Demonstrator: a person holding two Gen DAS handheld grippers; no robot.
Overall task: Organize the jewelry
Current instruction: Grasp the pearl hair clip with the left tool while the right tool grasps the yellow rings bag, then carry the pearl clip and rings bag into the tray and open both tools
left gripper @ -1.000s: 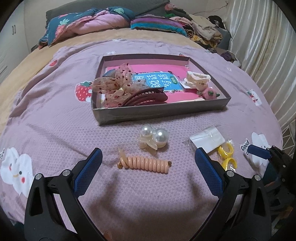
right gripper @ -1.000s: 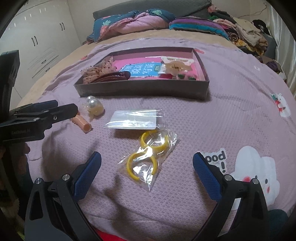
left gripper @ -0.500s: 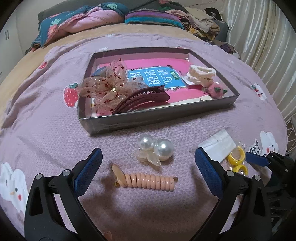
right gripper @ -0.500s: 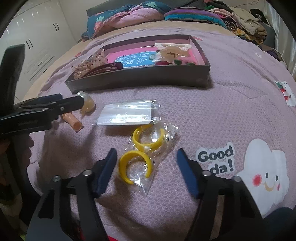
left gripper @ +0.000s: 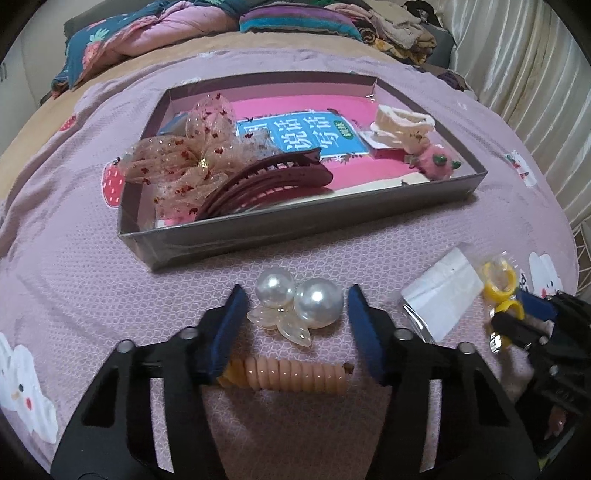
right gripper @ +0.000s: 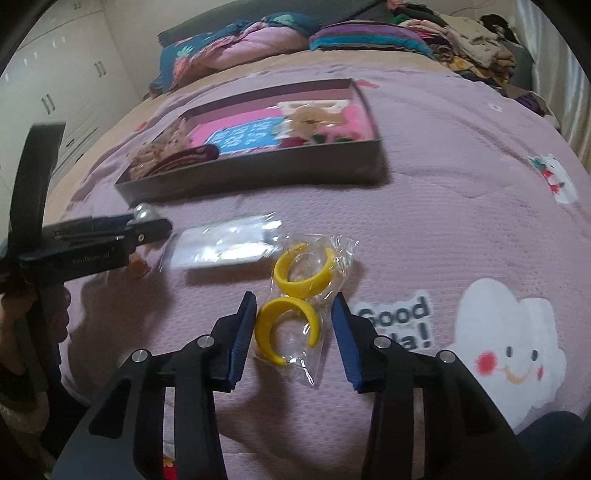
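Note:
A grey tray (left gripper: 295, 225) on the purple bedspread holds a lace bow, a maroon hair claw (left gripper: 266, 181), a cream clip and a pink fuzzy clip. My left gripper (left gripper: 293, 325) is open, its jaws either side of a double-pearl clip (left gripper: 299, 299), with a peach spiral hair tie (left gripper: 288, 374) below. My right gripper (right gripper: 293, 334) is open, its jaws straddling a clear bag of yellow hoop earrings (right gripper: 295, 295) without clamping it. A white packet (right gripper: 225, 247) lies beside.
The tray also shows in the right wrist view (right gripper: 258, 173). The left gripper (right gripper: 110, 236) reaches in from the left there. Folded quilts and clothes (left gripper: 258, 22) pile at the bed's far end. A curtain (left gripper: 535, 74) hangs at right. Wardrobe doors (right gripper: 55, 92) stand left.
Both grippers moved forward and lower and their jaws narrowed. The left now brackets the pearl clip; the right brackets the earring bag. Nothing has been lifted.

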